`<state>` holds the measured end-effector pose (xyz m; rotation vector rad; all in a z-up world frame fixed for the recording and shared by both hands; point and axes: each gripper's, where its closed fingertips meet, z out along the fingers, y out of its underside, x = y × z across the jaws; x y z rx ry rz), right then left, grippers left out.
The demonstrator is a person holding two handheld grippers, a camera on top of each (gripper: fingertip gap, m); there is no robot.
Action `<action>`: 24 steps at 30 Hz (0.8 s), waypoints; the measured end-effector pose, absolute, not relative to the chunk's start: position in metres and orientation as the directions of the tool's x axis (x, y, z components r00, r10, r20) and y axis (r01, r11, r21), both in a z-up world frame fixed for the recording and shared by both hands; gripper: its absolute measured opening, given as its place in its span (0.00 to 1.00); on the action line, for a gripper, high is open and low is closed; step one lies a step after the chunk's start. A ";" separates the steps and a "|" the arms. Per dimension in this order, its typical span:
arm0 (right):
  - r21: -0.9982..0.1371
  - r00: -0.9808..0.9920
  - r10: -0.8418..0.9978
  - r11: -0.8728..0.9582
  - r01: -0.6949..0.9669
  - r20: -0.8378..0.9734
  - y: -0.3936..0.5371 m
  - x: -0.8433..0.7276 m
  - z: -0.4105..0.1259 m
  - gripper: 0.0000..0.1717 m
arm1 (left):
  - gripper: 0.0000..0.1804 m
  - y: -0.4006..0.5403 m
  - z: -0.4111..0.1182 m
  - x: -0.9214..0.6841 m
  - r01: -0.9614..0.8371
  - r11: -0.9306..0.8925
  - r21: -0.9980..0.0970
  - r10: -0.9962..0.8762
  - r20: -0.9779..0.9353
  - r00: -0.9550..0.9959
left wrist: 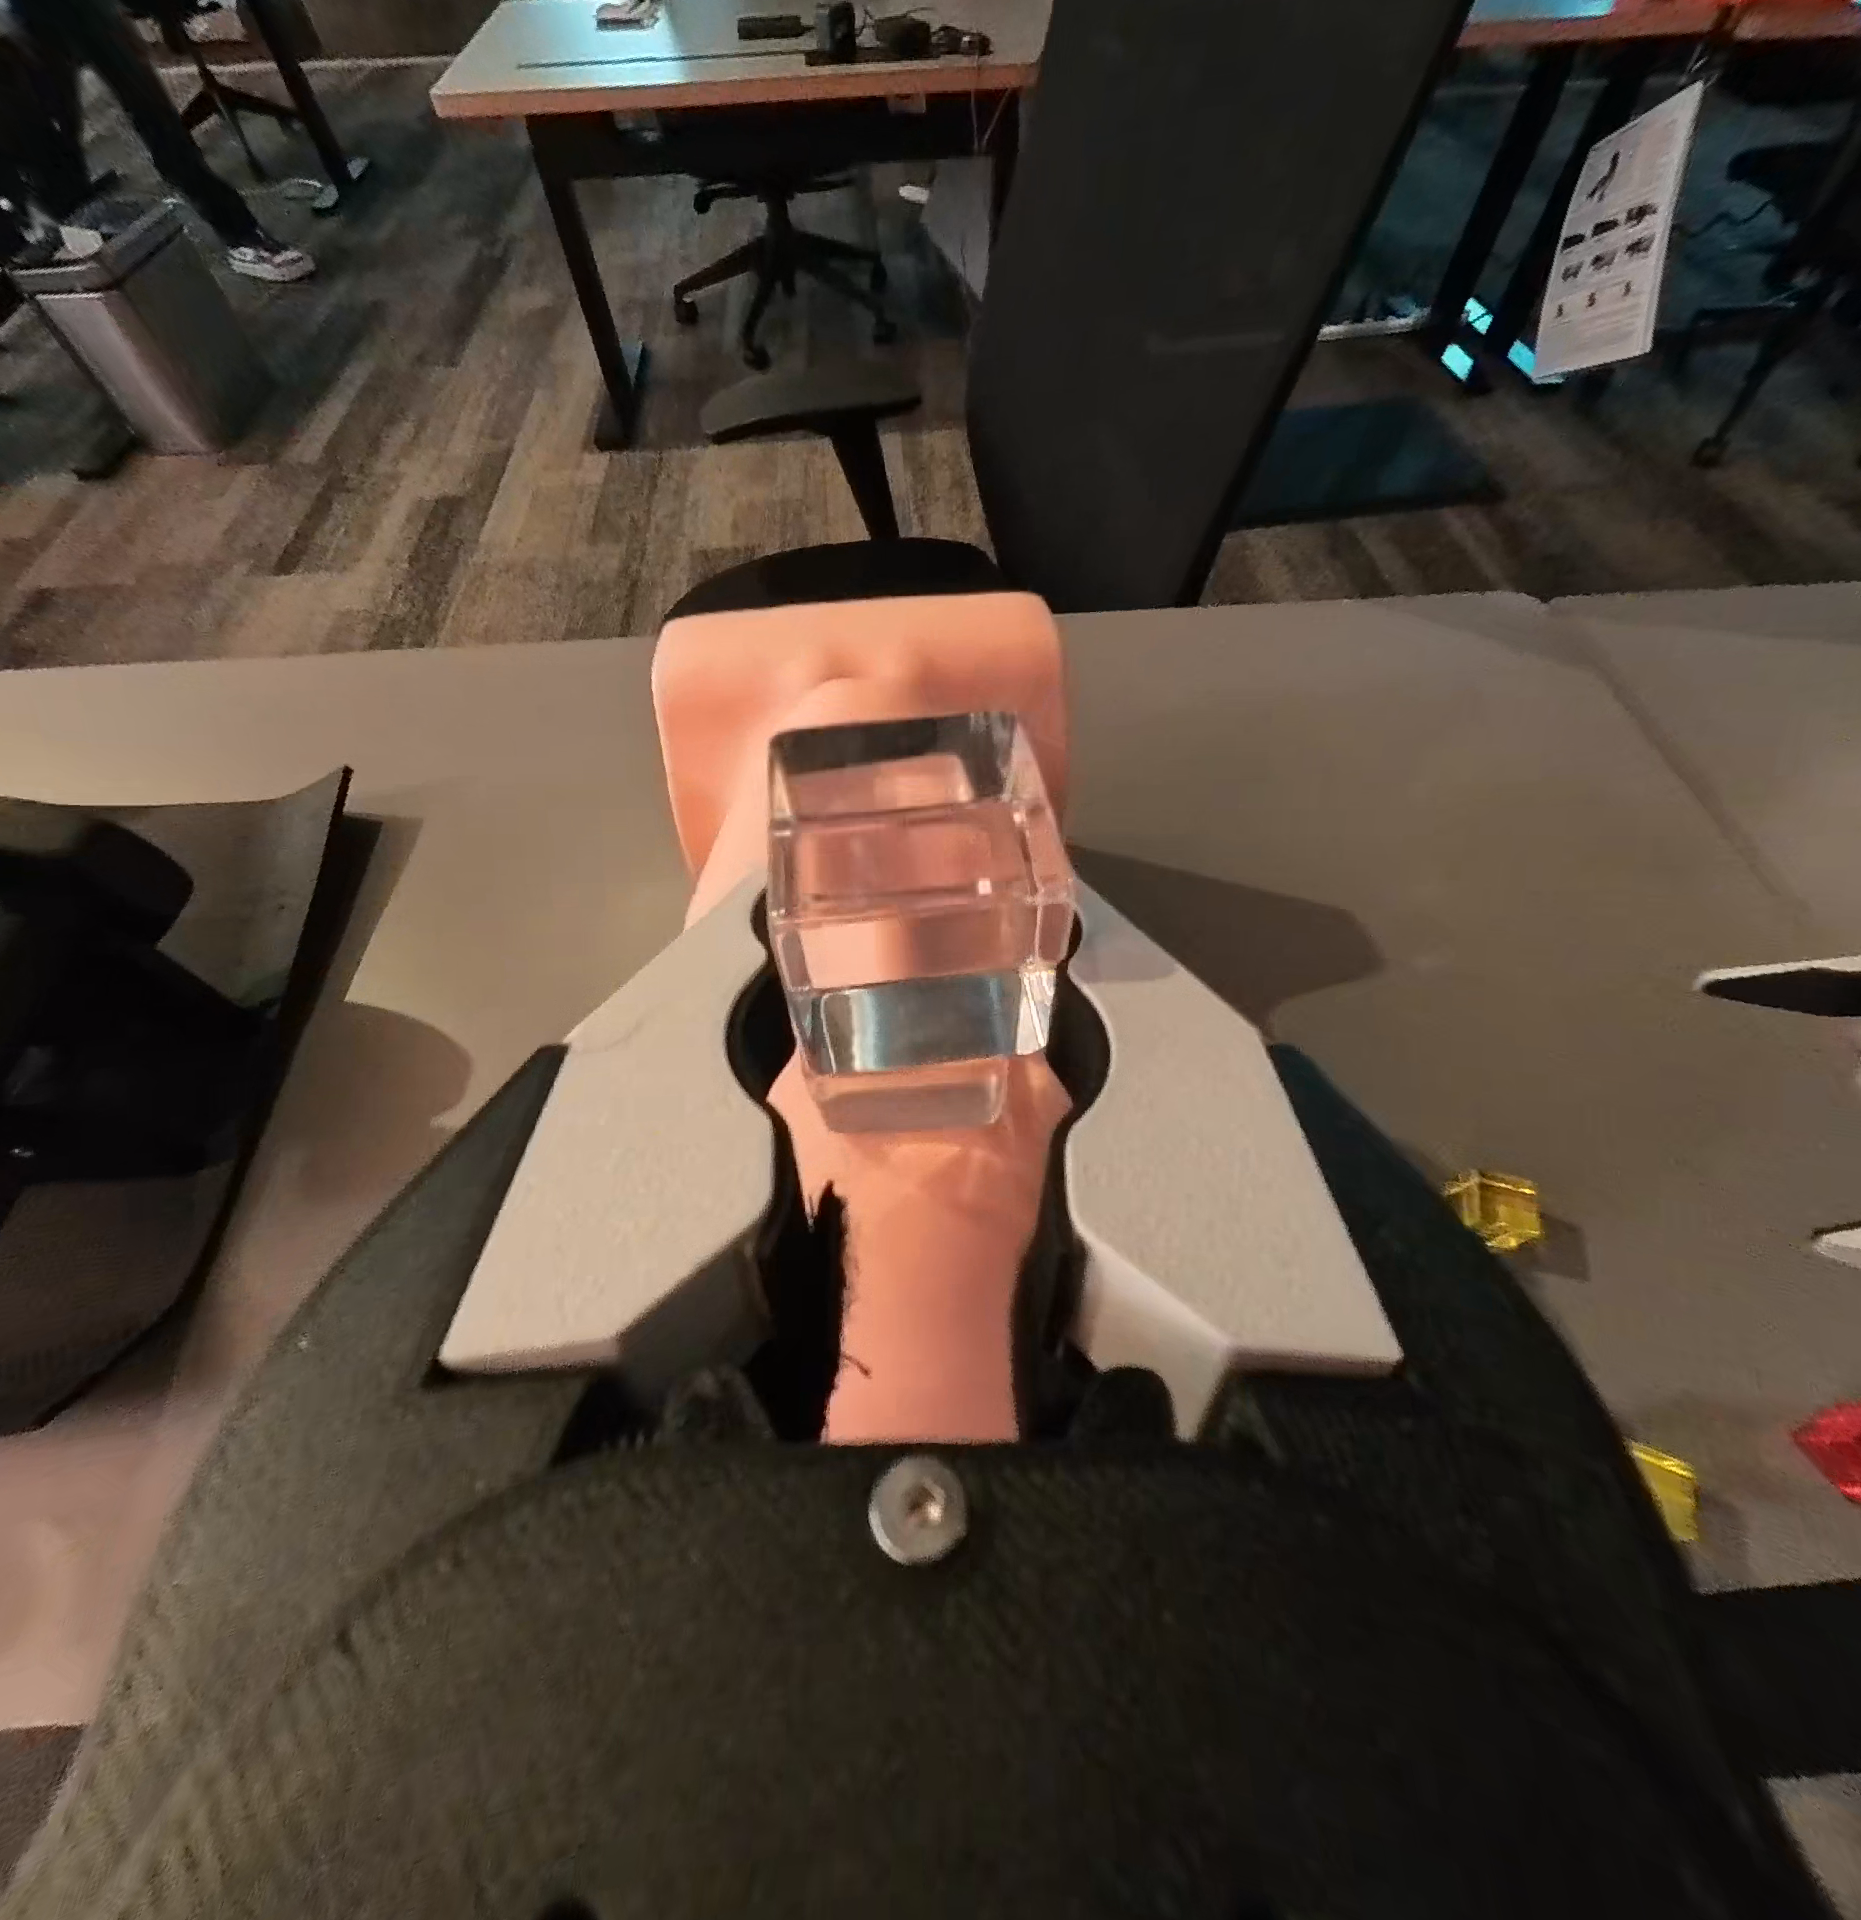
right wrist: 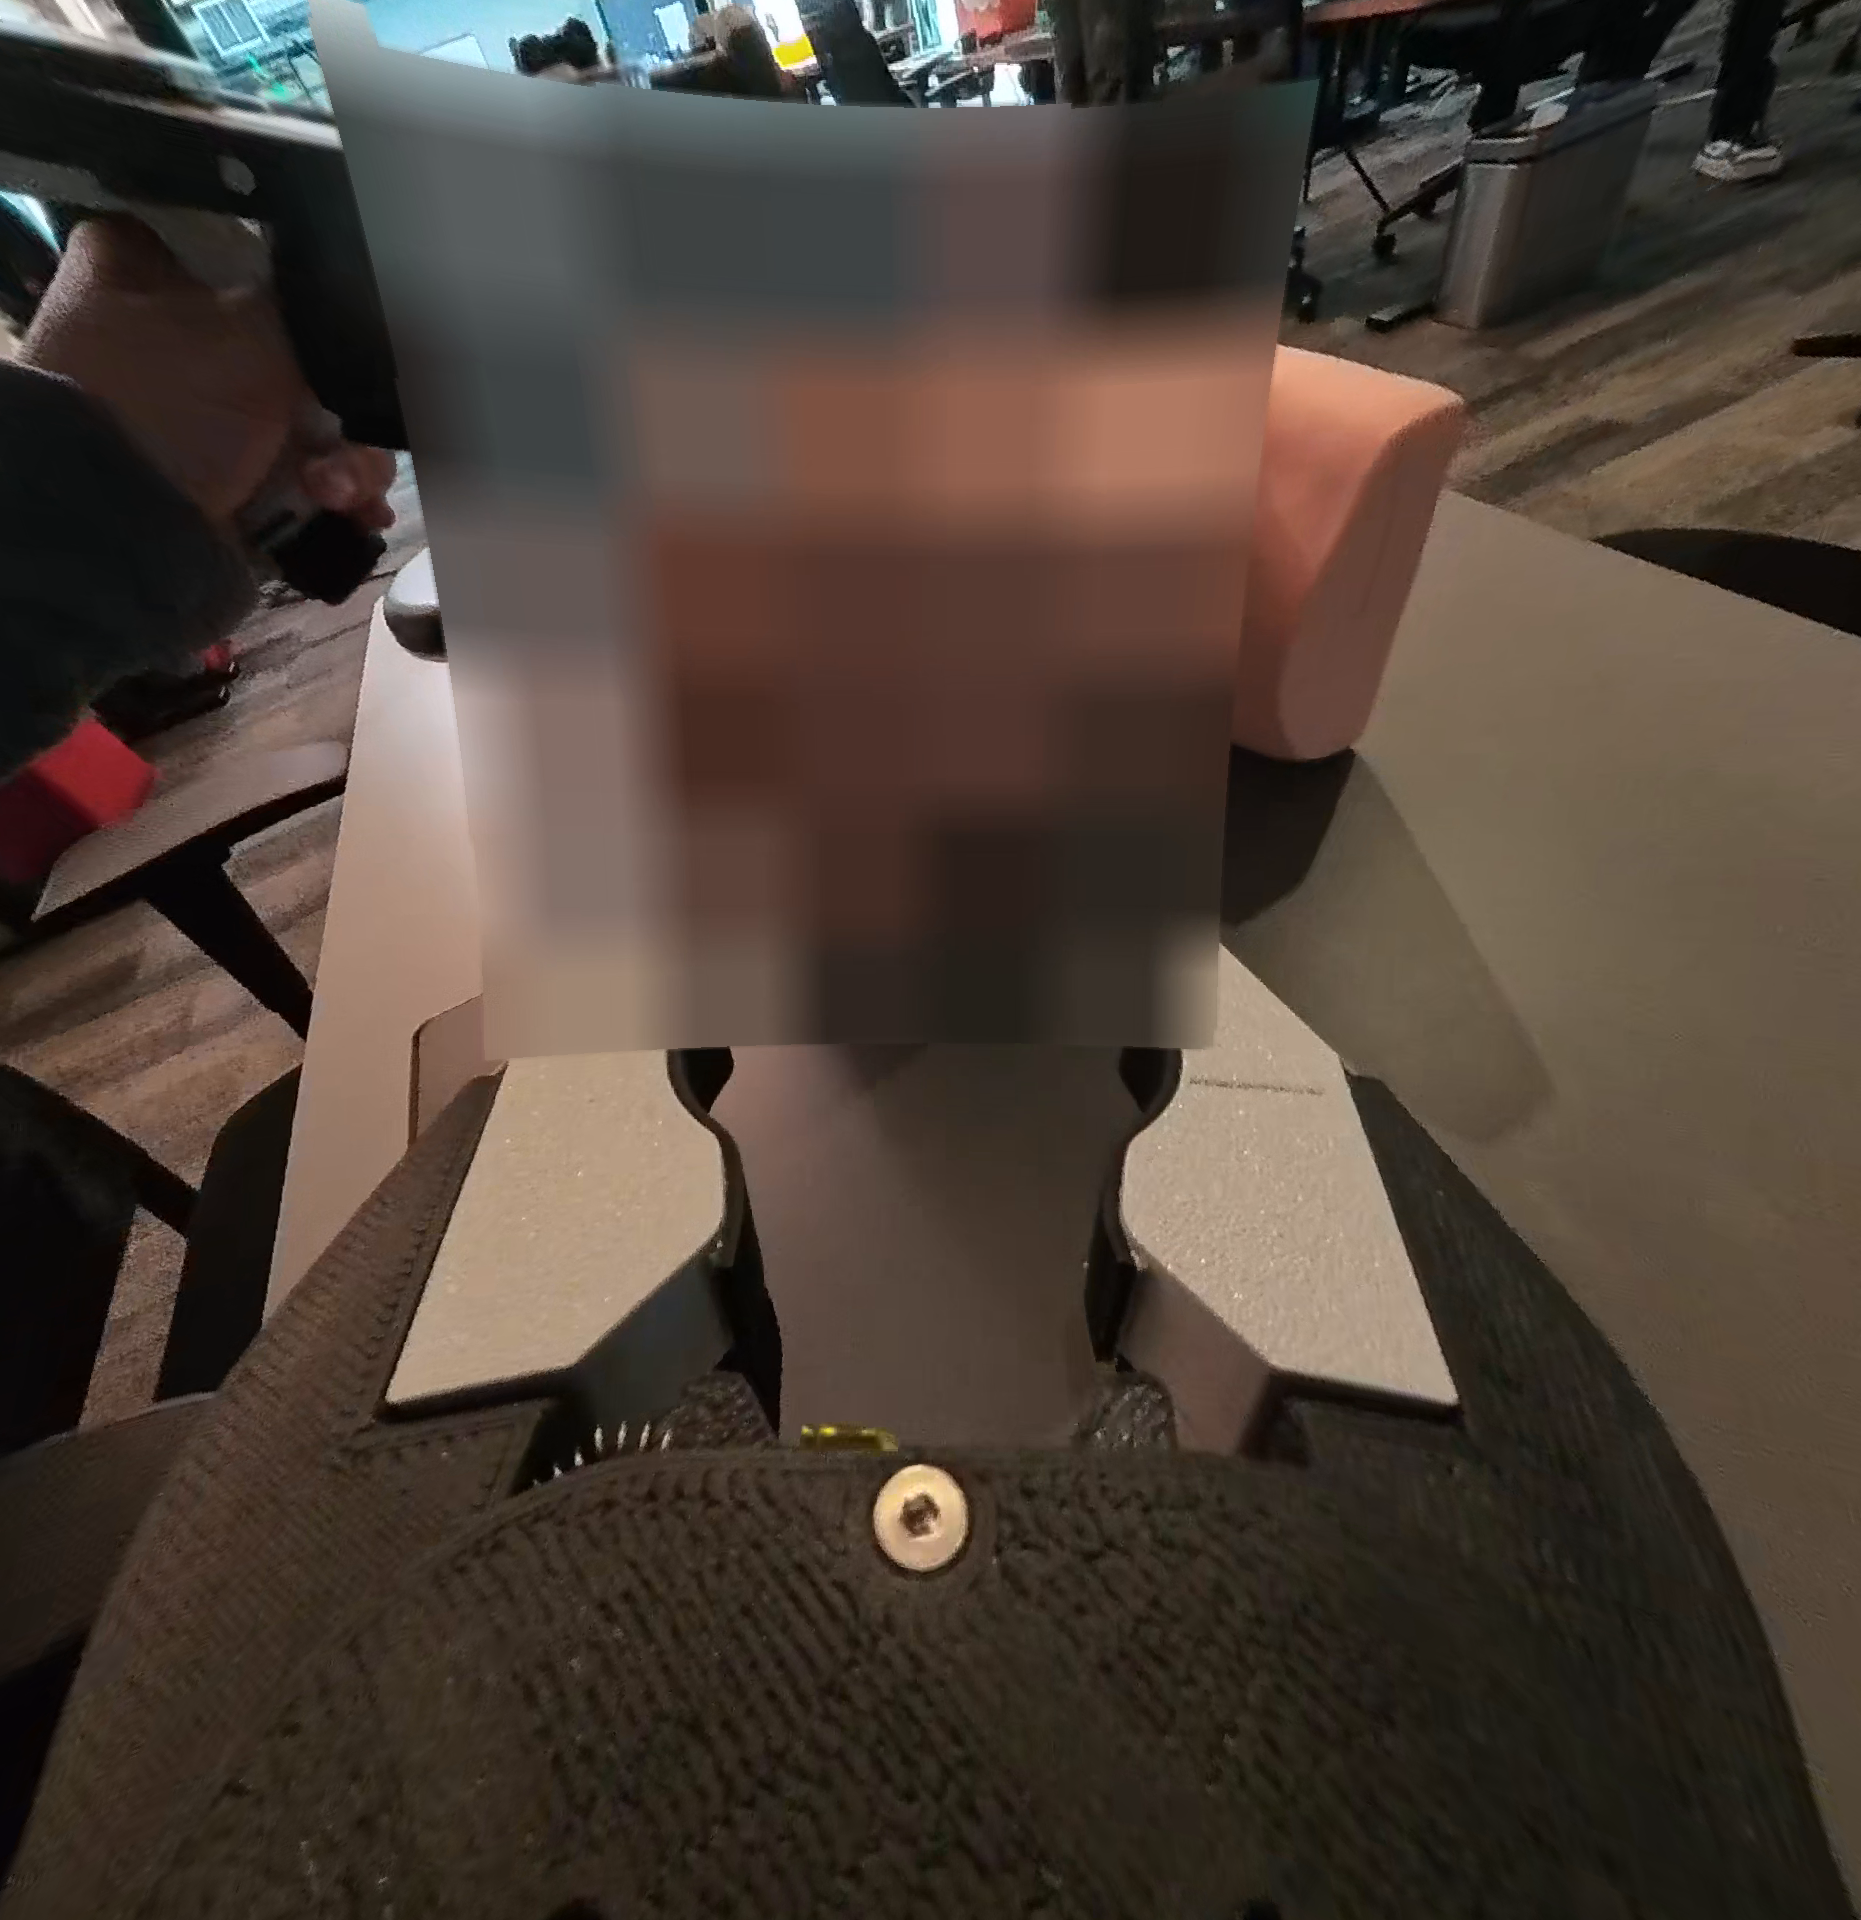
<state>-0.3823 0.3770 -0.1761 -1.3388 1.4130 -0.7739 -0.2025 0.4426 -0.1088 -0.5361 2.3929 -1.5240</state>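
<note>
My left gripper (left wrist: 918,920) is shut on a clear transparent cube (left wrist: 910,894), with its grey fingers (left wrist: 656,1091) pressed on the cube's two sides. It holds the cube above a pink rounded form (left wrist: 864,686) on a black base that stands on the grey table (left wrist: 1425,748). The pink form also shows in the right wrist view (right wrist: 1341,561). A mosaic patch hides my right gripper's fingertips in its own view, where its fingers (right wrist: 593,1195) stand wide apart. In the left wrist view, at the right edge, its two white fingers (left wrist: 1778,977) are apart over bare table.
Small yellow cubes (left wrist: 1492,1205) (left wrist: 1664,1486) and a red piece (left wrist: 1851,1481) lie on the table at the right. A black object on a grey sheet (left wrist: 84,1039) sits at the left. A hand (right wrist: 178,353) holds the left gripper. Desks, chairs and a metal bin (left wrist: 147,322) stand beyond.
</note>
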 end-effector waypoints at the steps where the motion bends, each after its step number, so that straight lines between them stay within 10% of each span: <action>1: -0.926 0.110 -0.967 0.184 -0.329 -0.232 0.377 -0.384 -0.177 0.44 | 0.26 0.443 -0.112 -0.202 -0.167 0.390 -0.905 -0.439 -0.023 -0.898; 11: -0.914 0.103 -0.963 0.199 -0.352 -0.249 0.378 -0.392 -0.187 0.44 | 0.26 0.443 -0.121 -0.199 -0.186 0.336 -0.924 -0.455 0.014 -0.890; 24: -0.782 -0.011 -0.993 0.096 -0.615 -0.113 0.359 -0.480 -0.277 0.52 | 0.60 0.485 -0.145 -0.253 -0.321 0.237 -0.917 -0.467 0.182 -0.865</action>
